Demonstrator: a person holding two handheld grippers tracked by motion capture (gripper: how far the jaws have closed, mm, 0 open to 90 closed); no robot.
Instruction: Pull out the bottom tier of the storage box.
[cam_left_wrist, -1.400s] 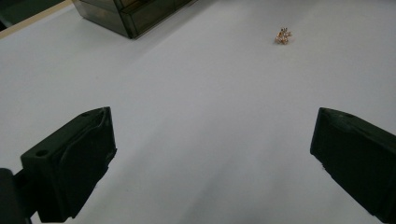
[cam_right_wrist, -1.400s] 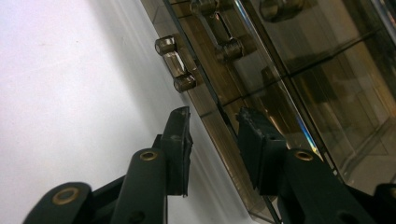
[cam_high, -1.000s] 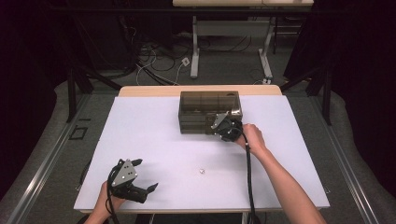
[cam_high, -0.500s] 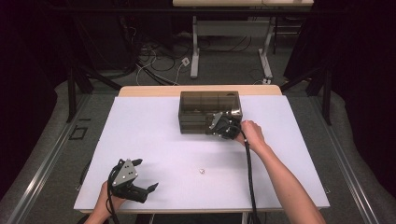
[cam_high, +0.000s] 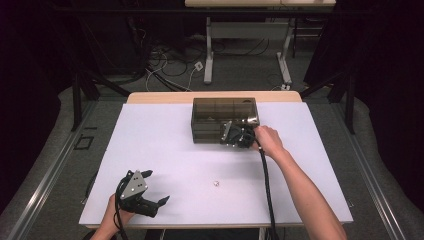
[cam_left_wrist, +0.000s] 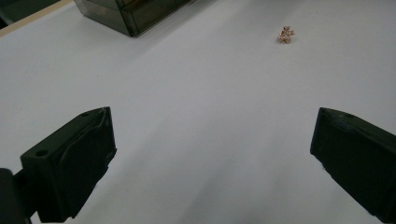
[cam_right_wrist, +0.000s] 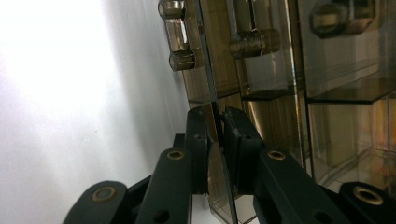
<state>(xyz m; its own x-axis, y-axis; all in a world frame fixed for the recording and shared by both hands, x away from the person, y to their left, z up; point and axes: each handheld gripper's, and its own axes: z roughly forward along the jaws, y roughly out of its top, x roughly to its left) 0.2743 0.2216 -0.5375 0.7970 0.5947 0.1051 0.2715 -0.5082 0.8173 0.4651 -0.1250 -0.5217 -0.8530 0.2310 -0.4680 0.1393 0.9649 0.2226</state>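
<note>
A smoky see-through drawer box (cam_high: 220, 112) stands at the back middle of the white table (cam_high: 165, 150). At its front right, my right gripper (cam_high: 235, 136) is shut on the thin edge of a drawer front (cam_right_wrist: 206, 79), which sits clamped between the jaws of the right gripper (cam_right_wrist: 215, 126). Knob handles (cam_right_wrist: 175, 35) show above it. By the front left edge, my left gripper (cam_high: 157, 204) is held open over bare table, and in its own view the left gripper (cam_left_wrist: 210, 158) has nothing between its jaws. A small gold trinket (cam_high: 216, 184) (cam_left_wrist: 285, 34) lies ahead of it.
The drawer box's corner (cam_left_wrist: 135, 14) shows far ahead in the left gripper view. A black cable (cam_high: 267, 190) trails from the right gripper along the person's forearm. Desk legs and cables sit on the floor beyond the table.
My right gripper has shifted slightly left along the box front. The left gripper and the trinket have stayed put.
</note>
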